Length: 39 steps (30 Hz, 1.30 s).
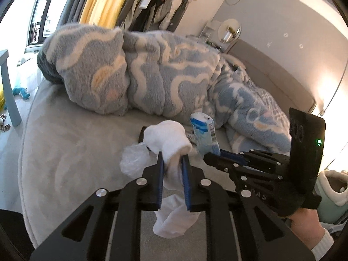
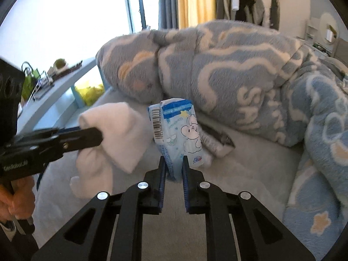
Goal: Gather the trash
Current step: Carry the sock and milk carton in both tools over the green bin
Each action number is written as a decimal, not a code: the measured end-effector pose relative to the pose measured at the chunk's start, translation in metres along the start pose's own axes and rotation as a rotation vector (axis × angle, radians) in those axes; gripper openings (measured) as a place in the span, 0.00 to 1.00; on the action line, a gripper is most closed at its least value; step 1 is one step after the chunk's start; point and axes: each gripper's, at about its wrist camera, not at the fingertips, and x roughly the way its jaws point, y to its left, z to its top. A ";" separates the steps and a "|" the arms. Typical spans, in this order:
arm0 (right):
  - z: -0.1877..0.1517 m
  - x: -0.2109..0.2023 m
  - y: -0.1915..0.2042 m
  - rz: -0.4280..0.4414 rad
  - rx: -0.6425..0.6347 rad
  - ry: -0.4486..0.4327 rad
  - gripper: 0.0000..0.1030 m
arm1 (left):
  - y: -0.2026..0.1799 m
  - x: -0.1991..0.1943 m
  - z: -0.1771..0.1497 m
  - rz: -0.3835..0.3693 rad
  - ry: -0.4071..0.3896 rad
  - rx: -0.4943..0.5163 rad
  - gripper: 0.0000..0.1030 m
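Both tongs are gripping trash, left tongs [image 1: 173, 159] clamping a white tissue wad [image 1: 167, 139], right tongs [image 2: 174, 163] pinching the blue tissue pack [image 2: 178, 128], while a clear plastic wrapper [image 1: 133, 161] is lying on the bed [image 1: 65, 152] waiting.

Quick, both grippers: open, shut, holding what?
Left gripper: shut on white cloth.
Right gripper: shut on blue packet.

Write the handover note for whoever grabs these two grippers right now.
Left gripper: shut on a white crumpled cloth-like wad, part hanging below the fingers.
Right gripper: shut on a blue-and-white cartoon-printed soft packet, held upright.
Both are just above the pale grey bed cover, beside the blue cloud-patterned fleece blanket.
Done: two items gripped.
Left: a clear crumpled plastic wrapper lies on the bed; a striped dark item lies by the blanket. No bin in view.
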 end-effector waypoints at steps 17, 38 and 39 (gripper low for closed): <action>0.026 0.001 0.022 -0.009 0.021 -0.063 0.14 | 0.010 -0.049 0.011 -0.073 -0.091 0.017 0.17; 0.038 0.011 0.038 -0.012 0.029 -0.065 0.14 | 0.021 -0.010 -0.038 -0.074 0.160 0.050 0.17; 0.039 0.011 0.040 -0.009 0.029 -0.066 0.14 | 0.021 -0.013 -0.037 -0.083 0.154 0.050 0.17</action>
